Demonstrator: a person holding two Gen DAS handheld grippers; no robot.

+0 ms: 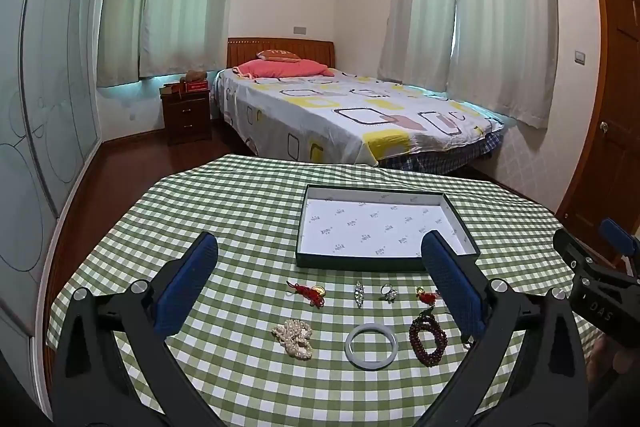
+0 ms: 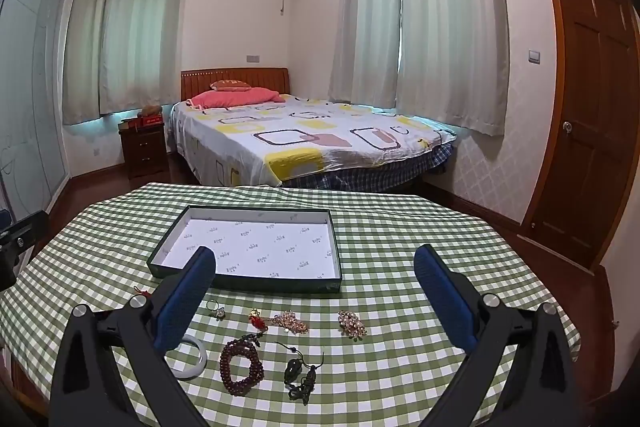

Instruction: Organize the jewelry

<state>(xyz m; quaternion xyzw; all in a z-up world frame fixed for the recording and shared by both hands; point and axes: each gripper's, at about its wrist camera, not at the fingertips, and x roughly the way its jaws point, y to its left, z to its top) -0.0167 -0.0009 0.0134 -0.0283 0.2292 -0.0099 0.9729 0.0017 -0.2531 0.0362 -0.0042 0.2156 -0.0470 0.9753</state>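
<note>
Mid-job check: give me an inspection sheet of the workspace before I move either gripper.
Surface: table under a green checked cloth, flat.
Job's things: open box, empty; in front on the cloth, pearl strand, white bangle, dark red bead bracelet, ring, red tassel charm, dark pendant on cord, two sparkly brooches.
Clutter: nothing seen.
Grippers: left gripper and right gripper both open, holding nothing, above the cloth.
Cables: nothing seen.
Surroundings: bed, nightstand, door, curtains.
</note>
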